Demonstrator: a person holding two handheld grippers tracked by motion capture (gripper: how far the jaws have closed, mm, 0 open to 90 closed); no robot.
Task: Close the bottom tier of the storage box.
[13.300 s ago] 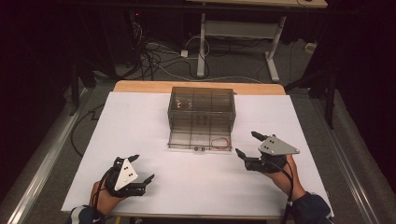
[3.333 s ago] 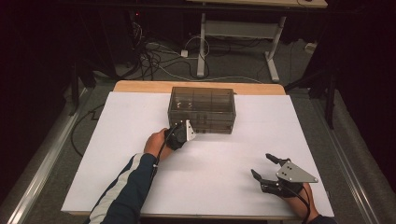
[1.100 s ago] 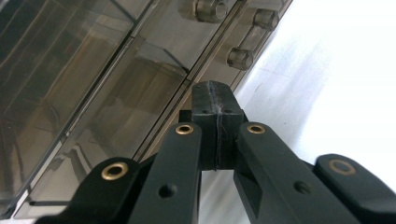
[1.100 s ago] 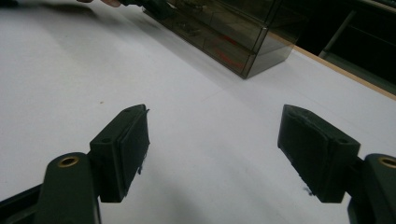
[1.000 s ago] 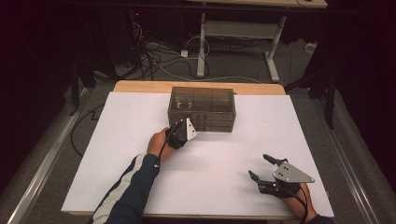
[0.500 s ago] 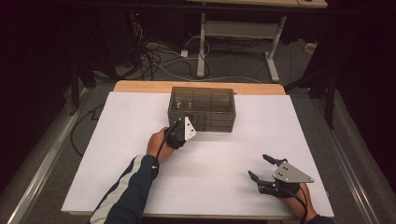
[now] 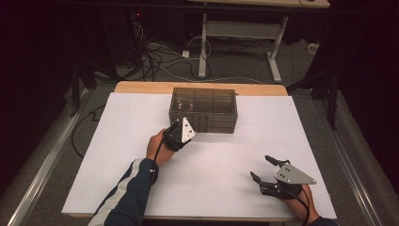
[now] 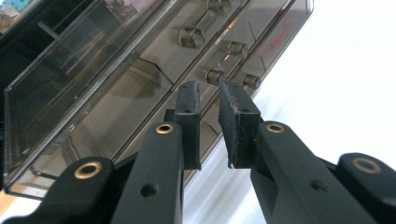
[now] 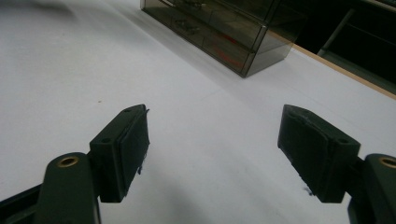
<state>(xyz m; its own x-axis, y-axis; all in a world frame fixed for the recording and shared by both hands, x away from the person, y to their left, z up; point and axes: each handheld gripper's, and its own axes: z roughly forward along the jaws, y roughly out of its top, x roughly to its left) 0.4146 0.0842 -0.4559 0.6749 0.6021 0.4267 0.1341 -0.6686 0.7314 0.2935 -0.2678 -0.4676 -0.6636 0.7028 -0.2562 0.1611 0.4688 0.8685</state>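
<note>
1. Where the white-covered table [image 7: 117,155] meets its bare wooden far edge, one smoky, see-through plastic drawer cabinet [image 7: 203,110] stands, a little left of the middle.
2. It is the one object on the white sheet. Two grippers are at work, one in each of the person's hands.
3. The left gripper [image 7: 181,133] is up against the cabinet's front at its lower left, held in the left hand [image 7: 157,147]; the dark sleeve with a pale stripe [image 7: 126,193] runs in from the bottom edge.
4. In the left gripper view its two black jaws stand narrow, a slim gap between the pads [image 8: 188,123], with nothing gripped. They point at the cabinet front [image 8: 140,79], where I count at least five small round drawer knobs [image 8: 189,37]; whether the tips touch it I cannot tell.
5. The right gripper [image 7: 266,172] sits near the table's front right, well apart from the cabinet.
6. In the right gripper view its two jaws are spread wide over bare white sheet [image 9: 70,70], holding nothing, the cabinet [image 9: 224,28] off in the distance.
</note>
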